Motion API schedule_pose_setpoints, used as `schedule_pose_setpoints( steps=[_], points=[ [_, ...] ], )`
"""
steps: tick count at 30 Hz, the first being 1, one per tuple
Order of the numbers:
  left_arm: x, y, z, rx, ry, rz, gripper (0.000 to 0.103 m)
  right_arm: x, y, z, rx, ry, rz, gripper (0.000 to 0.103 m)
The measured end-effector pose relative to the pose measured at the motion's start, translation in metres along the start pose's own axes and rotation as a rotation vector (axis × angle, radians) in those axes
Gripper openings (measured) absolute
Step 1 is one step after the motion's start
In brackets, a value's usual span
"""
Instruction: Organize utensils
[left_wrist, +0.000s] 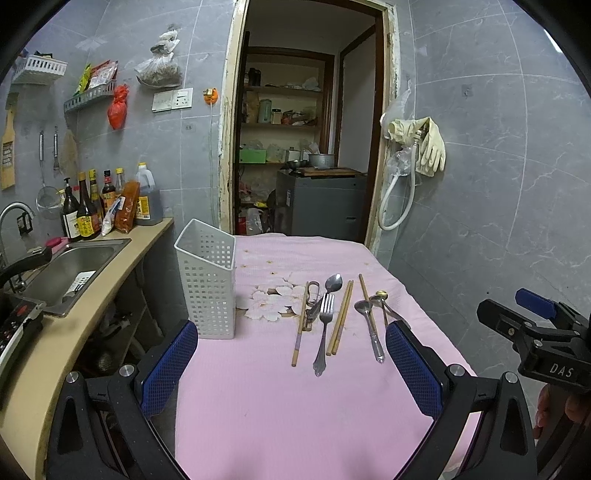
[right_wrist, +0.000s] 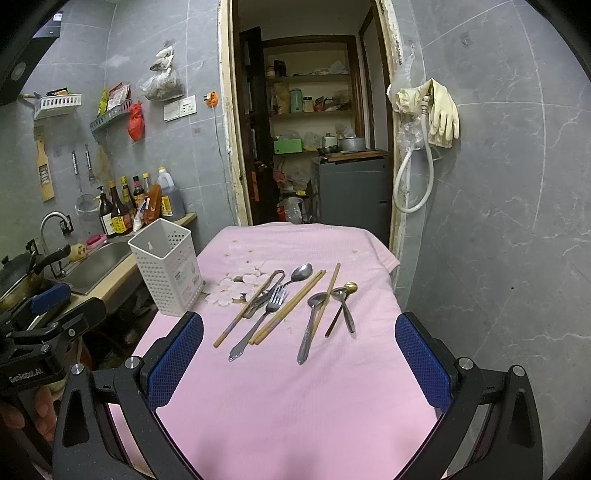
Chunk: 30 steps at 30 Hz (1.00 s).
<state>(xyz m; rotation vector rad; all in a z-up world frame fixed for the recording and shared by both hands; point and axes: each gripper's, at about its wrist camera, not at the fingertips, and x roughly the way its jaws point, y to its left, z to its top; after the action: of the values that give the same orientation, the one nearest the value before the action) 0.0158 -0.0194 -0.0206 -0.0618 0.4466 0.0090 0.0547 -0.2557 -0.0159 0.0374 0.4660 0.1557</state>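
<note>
On inspection, both grippers hovered at the near edge of the table (right_wrist: 295, 417), fingers spread wide and holding nothing: the left gripper (left_wrist: 291, 365) faced the holder and the utensils, the right gripper (right_wrist: 299, 360) faced the utensils squarely. The utensils lay loose on the pink cloth in a rough row: a fork (right_wrist: 263, 317) overlapping a peeler-like tool and a spoon (right_wrist: 301, 274), a chopstick pair (right_wrist: 286, 312) just beside it, a single chopstick (right_wrist: 236, 321) to the left, a second spoon (right_wrist: 309, 325) crossed by another chopstick, and a small gold spoon (right_wrist: 345, 295) to the right. The white holder (right_wrist: 166, 275) stood upright and empty at the table's far left corner, apart from the pile. No utensil had yet been moved. In my judgement, the step in hand was the first pick. It would be done best by taking an outlying, uncrossed piece first, closing across the handle's narrow width near its middle, lifting clear before travelling, then tilting it handle-down into the holder's open top.
</note>
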Motion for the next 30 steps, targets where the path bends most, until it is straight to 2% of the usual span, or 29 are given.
schedule_pose_setpoints(
  steps=[6,15,21,26,30],
  points=[
    [0.008,0.004,0.011,-0.011,-0.022,-0.011,0.103,0.000,-0.003,0.008,-0.007,0.000,-0.019,0.102],
    [0.048,-0.006,0.037,0.021,-0.021,-0.041,0.103,0.023,-0.024,0.038,-0.024,-0.008,-0.030,0.102],
    [0.087,-0.017,0.054,0.030,-0.010,-0.059,0.103,0.064,-0.044,0.060,-0.049,-0.028,-0.022,0.102],
    [0.128,-0.026,0.066,0.042,-0.017,-0.025,0.103,0.111,-0.063,0.077,-0.052,-0.019,0.003,0.102],
    [0.166,-0.033,0.070,0.039,0.007,0.001,0.103,0.150,-0.074,0.086,-0.051,0.006,0.020,0.102]
  ],
)
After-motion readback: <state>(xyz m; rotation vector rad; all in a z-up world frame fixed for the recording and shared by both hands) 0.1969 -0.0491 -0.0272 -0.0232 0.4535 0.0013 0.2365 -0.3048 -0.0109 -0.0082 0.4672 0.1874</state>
